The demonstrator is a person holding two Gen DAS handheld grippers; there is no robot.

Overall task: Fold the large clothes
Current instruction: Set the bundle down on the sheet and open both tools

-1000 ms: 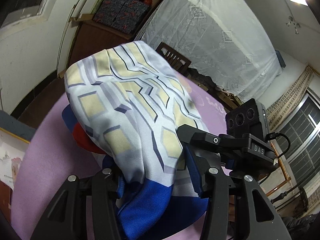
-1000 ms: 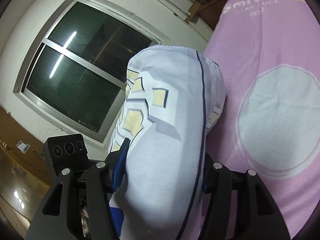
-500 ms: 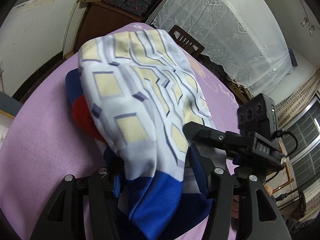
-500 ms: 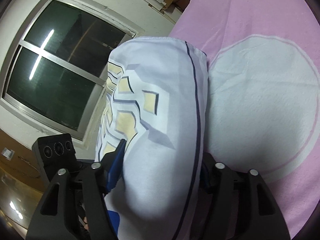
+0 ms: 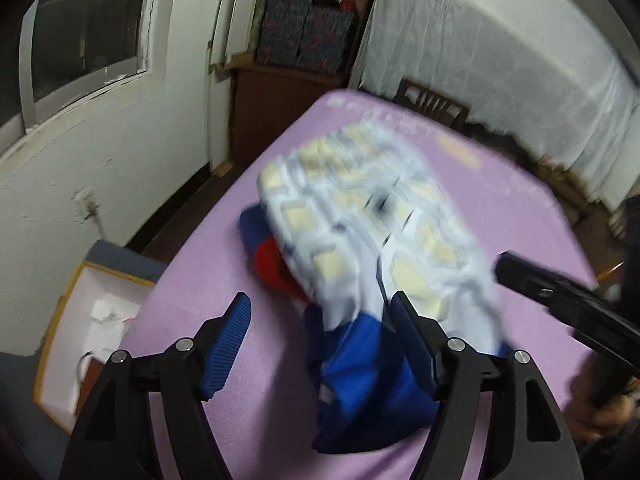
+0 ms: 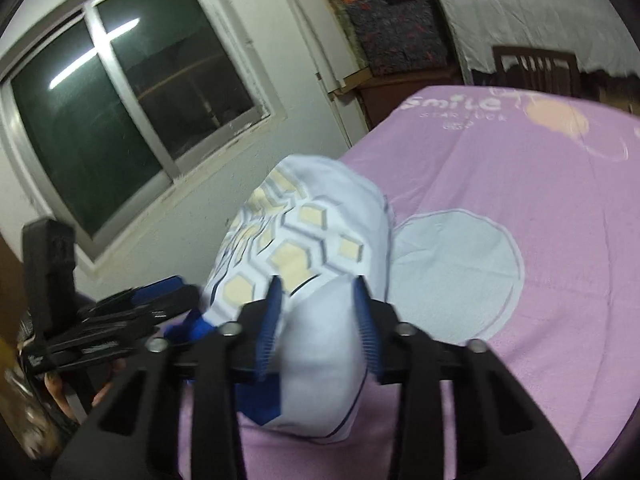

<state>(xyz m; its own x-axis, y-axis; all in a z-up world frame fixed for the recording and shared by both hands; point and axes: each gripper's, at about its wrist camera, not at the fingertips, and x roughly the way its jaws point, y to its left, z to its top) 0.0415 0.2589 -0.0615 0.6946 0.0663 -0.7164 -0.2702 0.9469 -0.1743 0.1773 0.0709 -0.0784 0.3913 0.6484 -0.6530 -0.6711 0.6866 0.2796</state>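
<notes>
The left gripper [image 5: 320,340] stands released: its jaws have just been opening, the left pad clear over bare cover, the right pad beside the garment [image 5: 372,248] with a blue fold lying loose between them. In this view the garment is a bundle at centre, white with yellow hexagons on top, blue and red below, resting on the purple cover [image 5: 200,248]. The right gripper [image 5: 568,300] comes in at 3 o'clock, blurred. A white wall with a window sits at 10 o'clock, stacked boxes [image 5: 308,28] at 12, a lace drape [image 5: 500,40] at 1, an open box [image 5: 92,320] at 8.

From the right wrist, the right gripper [image 6: 318,320] is clenched on the garment [image 6: 308,240]; its jaws have just been closing, and white cloth bulges between the pads. The left gripper [image 6: 132,312] lies at 9 o'clock. The cover [image 6: 520,200] carries a pale circle and "smile" lettering at 1 o'clock; a dark window [image 6: 120,100] fills 10, a chair [image 6: 536,68] at 1.

The garment looks folded small already; squaring and setting down seem left.
</notes>
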